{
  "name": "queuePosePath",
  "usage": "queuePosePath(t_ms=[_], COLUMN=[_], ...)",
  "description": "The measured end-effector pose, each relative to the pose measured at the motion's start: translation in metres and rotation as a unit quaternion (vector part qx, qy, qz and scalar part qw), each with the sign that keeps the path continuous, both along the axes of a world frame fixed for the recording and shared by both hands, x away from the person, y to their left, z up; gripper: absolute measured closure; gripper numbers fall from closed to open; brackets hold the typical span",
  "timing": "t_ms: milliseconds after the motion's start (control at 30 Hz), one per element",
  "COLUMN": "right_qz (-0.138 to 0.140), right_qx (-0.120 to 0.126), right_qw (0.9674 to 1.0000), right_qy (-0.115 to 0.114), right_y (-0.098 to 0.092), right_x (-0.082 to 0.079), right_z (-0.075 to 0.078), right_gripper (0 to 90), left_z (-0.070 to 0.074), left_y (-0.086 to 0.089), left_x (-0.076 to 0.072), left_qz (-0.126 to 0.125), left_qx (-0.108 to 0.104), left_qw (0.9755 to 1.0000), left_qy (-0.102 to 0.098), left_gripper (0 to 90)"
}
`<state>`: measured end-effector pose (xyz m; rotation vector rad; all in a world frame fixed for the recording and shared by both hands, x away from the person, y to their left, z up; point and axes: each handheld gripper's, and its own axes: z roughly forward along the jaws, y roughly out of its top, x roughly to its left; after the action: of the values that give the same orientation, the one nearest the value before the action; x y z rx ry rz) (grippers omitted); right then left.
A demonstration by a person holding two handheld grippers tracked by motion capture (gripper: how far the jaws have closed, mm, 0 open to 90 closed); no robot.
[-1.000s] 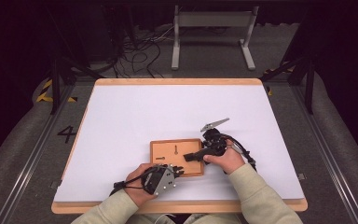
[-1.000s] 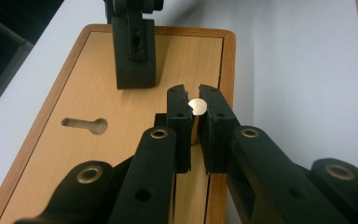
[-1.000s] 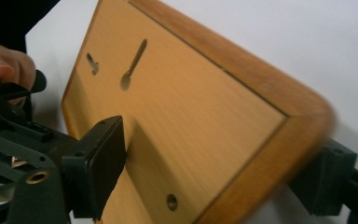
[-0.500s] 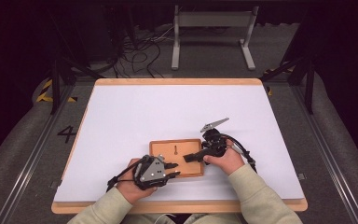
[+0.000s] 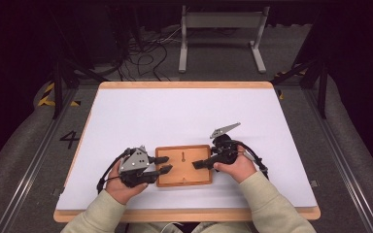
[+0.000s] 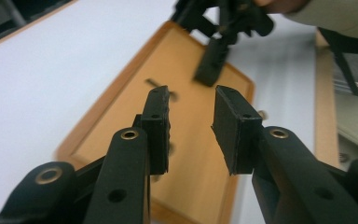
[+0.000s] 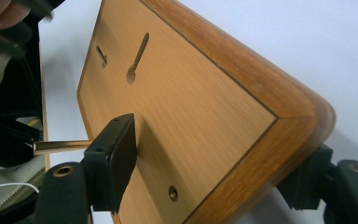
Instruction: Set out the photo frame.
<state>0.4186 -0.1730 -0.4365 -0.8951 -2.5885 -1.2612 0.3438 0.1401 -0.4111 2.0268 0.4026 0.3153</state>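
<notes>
So my right gripper has the right edge of the wooden tray between its jaws, one pad on the tray's top face and the other under the rim, and they've just been closing in on it. My left gripper hangs over the tray's left edge, jaws just opening, nothing between them (a small gold spoon lies flat near the tray's middle).

Bright, even light on the white table, dark surroundings; both gripper views look soft, perhaps motion-blurred.
</notes>
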Motion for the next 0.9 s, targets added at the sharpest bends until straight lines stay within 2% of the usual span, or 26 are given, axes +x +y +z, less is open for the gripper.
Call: queuePosePath(t_ms=[33, 100, 133, 233, 433, 467, 667, 900], right_qz=[0.005, 0.01, 0.01, 0.022, 0.051, 0.058, 0.081, 0.107], right_qx=[-0.002, -0.004, -0.004, -0.01, -0.025, -0.027, -0.036, -0.061], right_qw=[1.0, 0.9998, 0.9998, 0.9991, 0.9961, 0.995, 0.99, 0.9808], right_qy=[-0.008, -0.015, -0.015, -0.035, -0.068, -0.077, -0.109, -0.152], right_y=[-0.001, -0.001, -0.001, -0.002, -0.005, -0.005, -0.008, -0.008], right_x=[-0.002, -0.004, -0.004, -0.009, -0.018, -0.021, -0.03, -0.044], right_z=[0.002, 0.004, 0.004, 0.01, 0.02, 0.021, 0.026, 0.034], right_gripper=[32.3, 33.4, 33.4, 36.7, 42.1, 42.8, 46.9, 51.9], left_z=[0.001, 0.002, 0.002, 0.003, 0.002, 0.002, 0.003, 0.0], left_y=[0.007, 0.012, 0.012, 0.019, 0.034, 0.037, 0.049, 0.058], left_x=[0.003, 0.005, 0.005, 0.008, 0.017, 0.018, 0.022, 0.027], left_qz=[0.021, 0.036, 0.036, 0.053, 0.088, 0.088, 0.11, 0.128], left_qx=[-0.008, -0.015, -0.015, -0.022, -0.041, -0.051, -0.068, -0.074], left_qw=[0.9997, 0.9992, 0.9992, 0.9983, 0.9953, 0.9949, 0.9916, 0.989], left_qy=[-0.001, -0.005, -0.005, -0.005, 0.002, 0.005, 0.005, 0.014], left_gripper=[62.2, 60.8, 60.2, 58.6, 56.9, 55.5, 56.2, 55.8])
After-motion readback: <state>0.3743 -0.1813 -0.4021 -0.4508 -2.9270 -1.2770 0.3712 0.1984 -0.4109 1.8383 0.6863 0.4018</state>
